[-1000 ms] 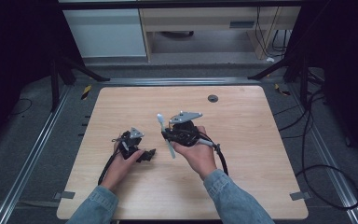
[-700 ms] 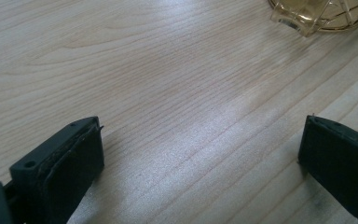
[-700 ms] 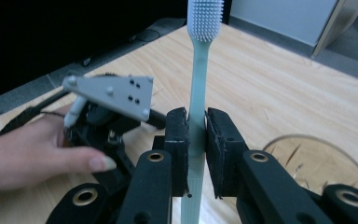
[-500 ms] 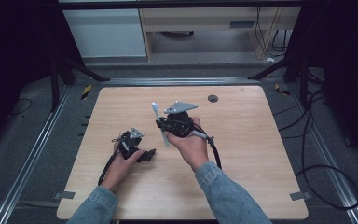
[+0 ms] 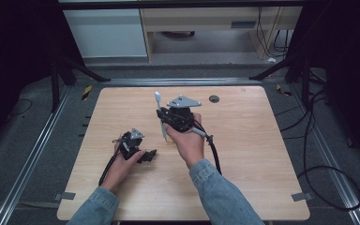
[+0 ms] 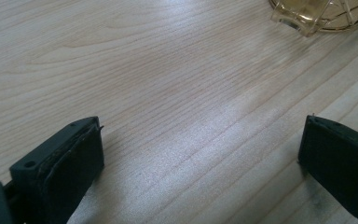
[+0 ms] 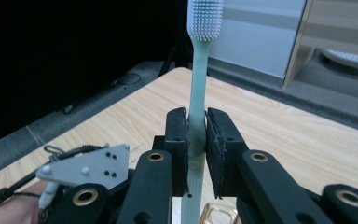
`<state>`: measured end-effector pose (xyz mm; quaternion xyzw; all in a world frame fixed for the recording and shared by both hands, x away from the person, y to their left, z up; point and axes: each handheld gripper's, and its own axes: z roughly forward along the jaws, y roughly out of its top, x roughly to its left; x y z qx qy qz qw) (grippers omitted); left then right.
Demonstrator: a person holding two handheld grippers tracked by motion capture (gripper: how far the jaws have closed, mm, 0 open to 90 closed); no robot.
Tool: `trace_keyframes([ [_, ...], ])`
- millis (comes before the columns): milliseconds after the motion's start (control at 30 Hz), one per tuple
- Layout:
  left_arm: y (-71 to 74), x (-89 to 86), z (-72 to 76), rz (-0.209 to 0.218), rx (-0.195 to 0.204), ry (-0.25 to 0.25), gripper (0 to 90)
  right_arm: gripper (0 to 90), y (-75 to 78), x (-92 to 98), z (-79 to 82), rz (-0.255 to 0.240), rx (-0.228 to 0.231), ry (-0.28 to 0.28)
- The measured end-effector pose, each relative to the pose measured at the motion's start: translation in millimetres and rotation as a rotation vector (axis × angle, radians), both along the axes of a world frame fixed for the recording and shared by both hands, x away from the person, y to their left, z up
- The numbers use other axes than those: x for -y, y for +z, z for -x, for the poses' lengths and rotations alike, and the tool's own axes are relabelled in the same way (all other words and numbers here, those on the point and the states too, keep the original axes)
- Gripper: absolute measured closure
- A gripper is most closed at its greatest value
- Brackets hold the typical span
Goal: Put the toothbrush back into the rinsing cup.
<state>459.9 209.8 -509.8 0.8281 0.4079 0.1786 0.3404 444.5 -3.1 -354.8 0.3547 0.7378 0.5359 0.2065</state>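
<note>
The right tongs [image 7: 196, 154] are clamped on the pale green toothbrush [image 7: 198, 93], bristles up, and they have carried it up and further across the desk [image 5: 262, 154] in the last second. The left tongs [image 6: 200, 158] rest wide and empty by a yellow clear container [image 6: 321, 14], likely the brush's destination.

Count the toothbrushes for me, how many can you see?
1. The pale green toothbrush is clamped upright between the jaws of the right gripper, bristle head on top, lifted above the wooden table. Others could be hidden behind the hands.
</note>
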Motion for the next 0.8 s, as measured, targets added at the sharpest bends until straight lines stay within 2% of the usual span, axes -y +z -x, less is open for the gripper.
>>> trace_keyframes([
  [300,0.0,-0.1,0.5,-0.004,0.003,0.005,0.0,79.3,4.7,-3.6,-3.7,-0.027,0.032,-0.037],
  [400,-0.5,0.4,0.4,0.005,0.007,0.012,0.0,79.3,0.4,-6.8,-6.0,-0.024,0.049,-0.050],
  [633,-0.3,0.2,0.0,0.003,0.005,0.010,0.0,79.3,-0.5,-15.0,-3.9,-0.051,0.077,-0.053],
  [700,-0.6,0.6,-0.2,0.009,0.008,0.015,0.0,79.3,-0.2,-17.5,-1.6,-0.048,0.105,-0.054],
  [800,-0.4,0.4,-0.2,0.006,0.006,0.011,0.0,79.3,-1.1,-18.4,-1.7,-0.048,0.112,-0.055],
])
